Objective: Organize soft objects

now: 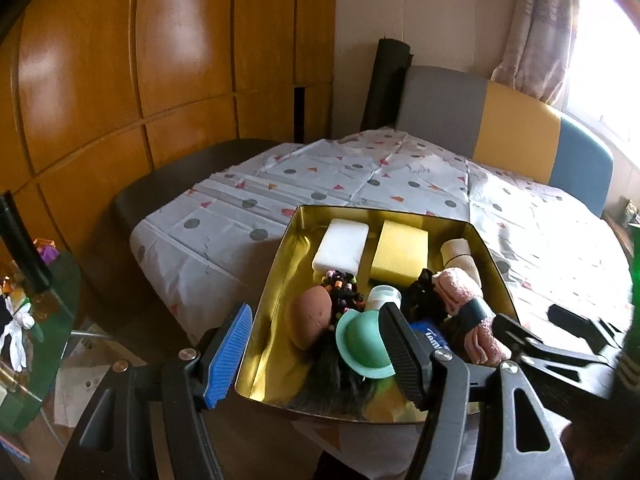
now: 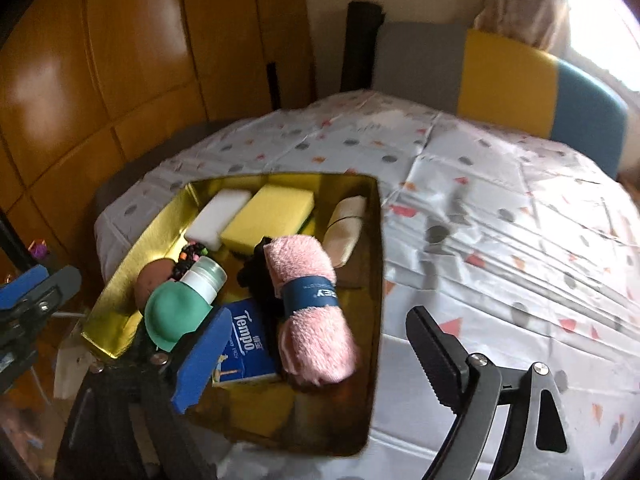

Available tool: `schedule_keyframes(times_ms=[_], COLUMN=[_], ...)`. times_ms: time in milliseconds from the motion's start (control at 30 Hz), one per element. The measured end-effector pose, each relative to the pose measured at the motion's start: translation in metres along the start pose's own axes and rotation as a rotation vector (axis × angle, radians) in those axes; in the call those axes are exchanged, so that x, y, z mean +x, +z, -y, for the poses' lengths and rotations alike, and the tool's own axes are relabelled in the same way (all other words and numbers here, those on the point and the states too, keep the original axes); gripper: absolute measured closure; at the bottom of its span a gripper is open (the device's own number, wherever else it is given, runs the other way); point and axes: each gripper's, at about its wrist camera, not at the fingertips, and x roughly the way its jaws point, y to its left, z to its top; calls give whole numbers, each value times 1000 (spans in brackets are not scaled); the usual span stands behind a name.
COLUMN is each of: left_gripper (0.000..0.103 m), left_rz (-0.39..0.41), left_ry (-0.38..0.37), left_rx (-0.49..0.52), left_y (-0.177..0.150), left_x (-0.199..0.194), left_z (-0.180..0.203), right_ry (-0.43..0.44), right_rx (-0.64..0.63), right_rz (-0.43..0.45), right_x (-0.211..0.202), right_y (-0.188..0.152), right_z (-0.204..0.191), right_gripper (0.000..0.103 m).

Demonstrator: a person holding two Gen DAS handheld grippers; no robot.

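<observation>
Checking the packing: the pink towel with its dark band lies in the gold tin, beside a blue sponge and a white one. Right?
Not quite. The sponge beside the white sponge is yellow, as the right wrist view shows. The pink towel with its dark band does lie in the gold tin.

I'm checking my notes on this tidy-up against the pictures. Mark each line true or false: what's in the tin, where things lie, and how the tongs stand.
1. The pink towel lies in the gold tin. True.
2. The yellow sponge lies on the tablecloth. False: it is in the tin, beside the white sponge.
3. The right tongs stand open, gripping nothing. True.
4. The tissue pack is red. False: blue.
5. The left tongs are shut. False: open.
</observation>
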Motion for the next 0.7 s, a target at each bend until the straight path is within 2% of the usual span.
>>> schedule_keyframes(times_ms=[233, 700], left_gripper=[36, 36], left_rz=[9, 18], left_ry=[9, -6], left_rx=[11, 25], left_y=[-5, -8], left_x=[-7, -18], left_z=[7, 14], right_ry=[-61, -74], right_rx=[11, 15], right_rz=[79, 103], right_x=[-34, -42], right_y=[-11, -20], right_z=[1, -2], right_gripper=[8, 8])
